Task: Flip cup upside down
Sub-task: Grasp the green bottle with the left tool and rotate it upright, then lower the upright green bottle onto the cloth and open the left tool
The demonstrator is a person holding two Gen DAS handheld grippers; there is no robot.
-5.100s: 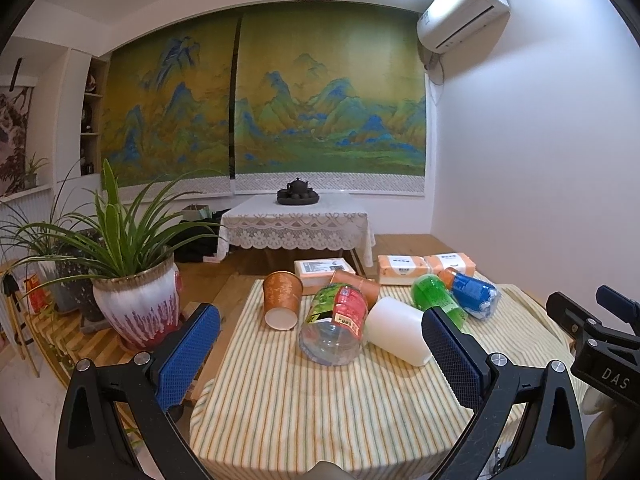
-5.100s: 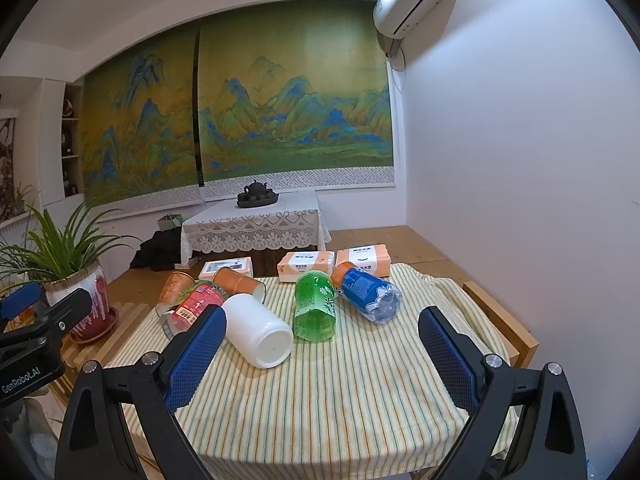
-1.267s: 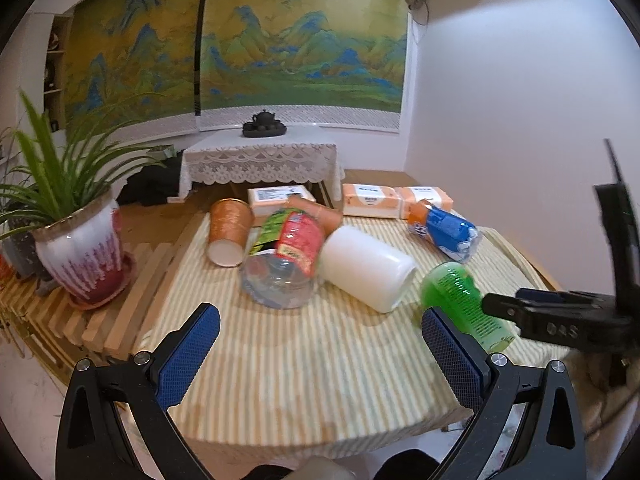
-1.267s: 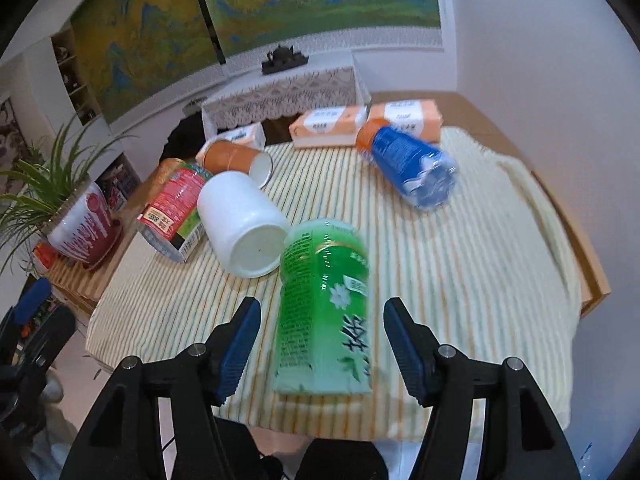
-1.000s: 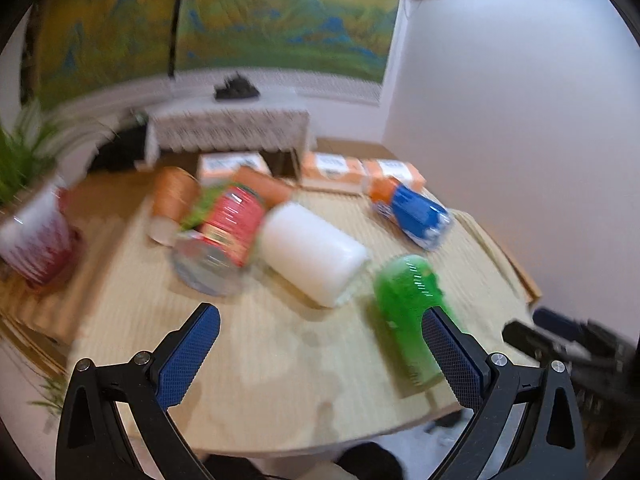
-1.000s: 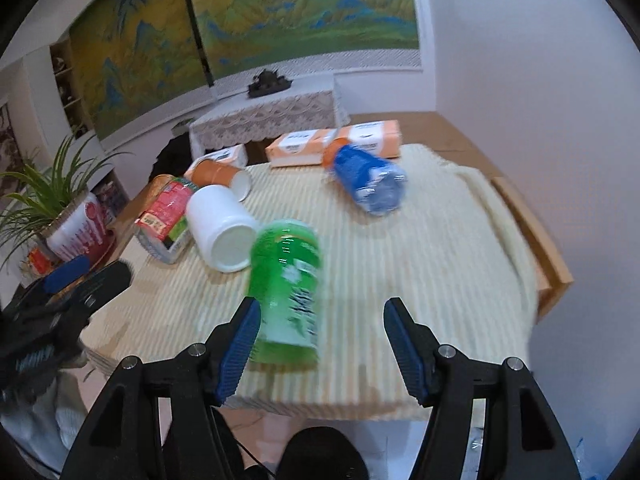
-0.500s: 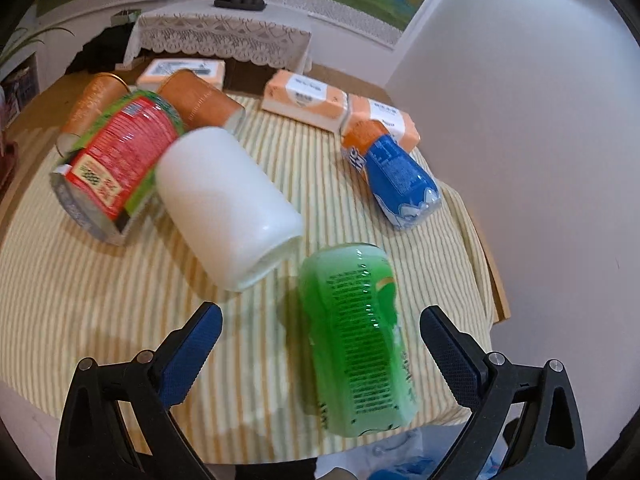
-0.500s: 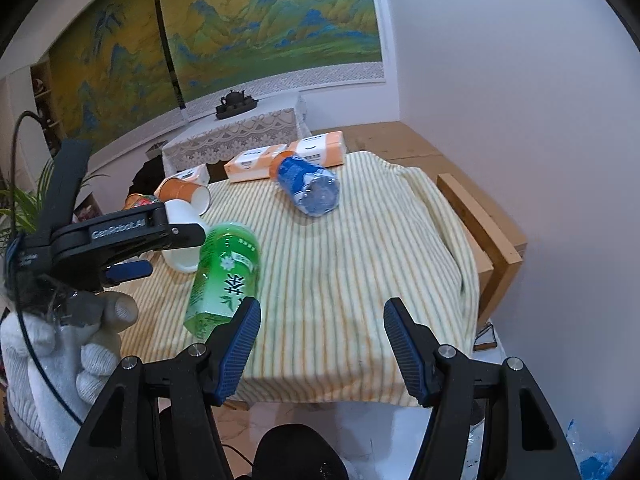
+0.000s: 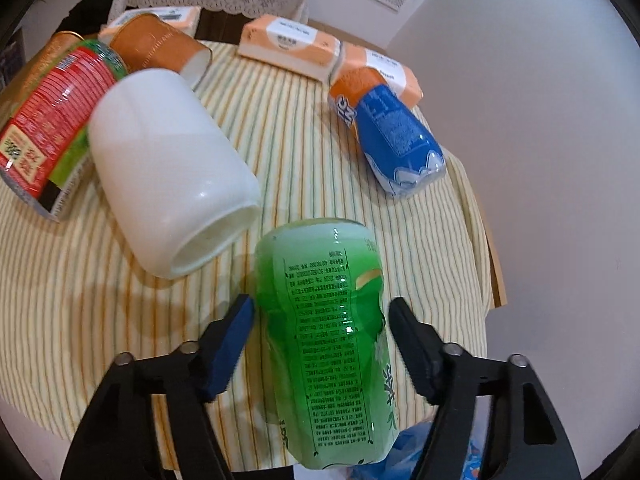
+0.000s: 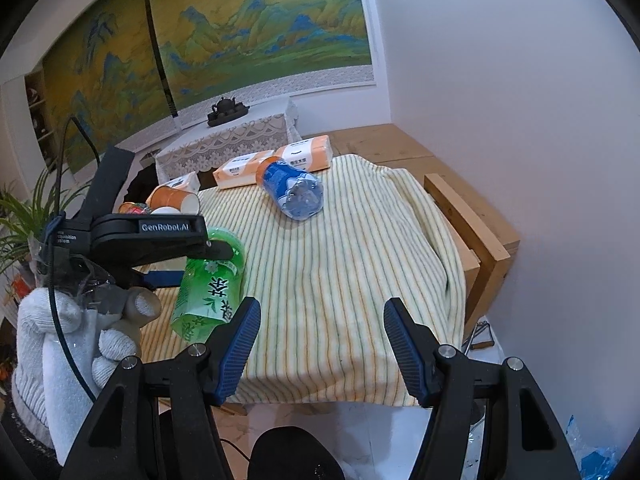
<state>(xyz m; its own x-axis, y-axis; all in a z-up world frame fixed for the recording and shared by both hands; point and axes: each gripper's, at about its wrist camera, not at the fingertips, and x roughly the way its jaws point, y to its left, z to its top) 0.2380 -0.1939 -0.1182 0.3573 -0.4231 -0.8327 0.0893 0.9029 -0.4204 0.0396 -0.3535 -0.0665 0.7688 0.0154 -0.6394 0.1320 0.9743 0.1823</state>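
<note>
A green cup point(image 9: 332, 332) cut from a bottle lies on its side near the front edge of the striped tablecloth point(image 9: 100, 320). My left gripper point(image 9: 320, 332) straddles it with its jaws narrowed on both sides; small gaps show beside the pads, so it is open. The green cup also shows in the right wrist view point(image 10: 210, 284), with the left gripper over it. My right gripper point(image 10: 320, 344) is open and empty, held off the table's front edge.
A white cup point(image 9: 168, 168), a red-labelled cup point(image 9: 52, 116), two orange paper cups point(image 9: 160, 48) and a blue cup point(image 9: 396, 136) lie on their sides. Tissue packs point(image 9: 288, 40) sit at the back. The table's wooden right edge point(image 10: 472, 216) is exposed. A plant point(image 10: 24, 216) stands at the left.
My left gripper has dropped down over the green cup and its jaws have narrowed around it. My right gripper has let go of the cup and drawn back to the table's front.
</note>
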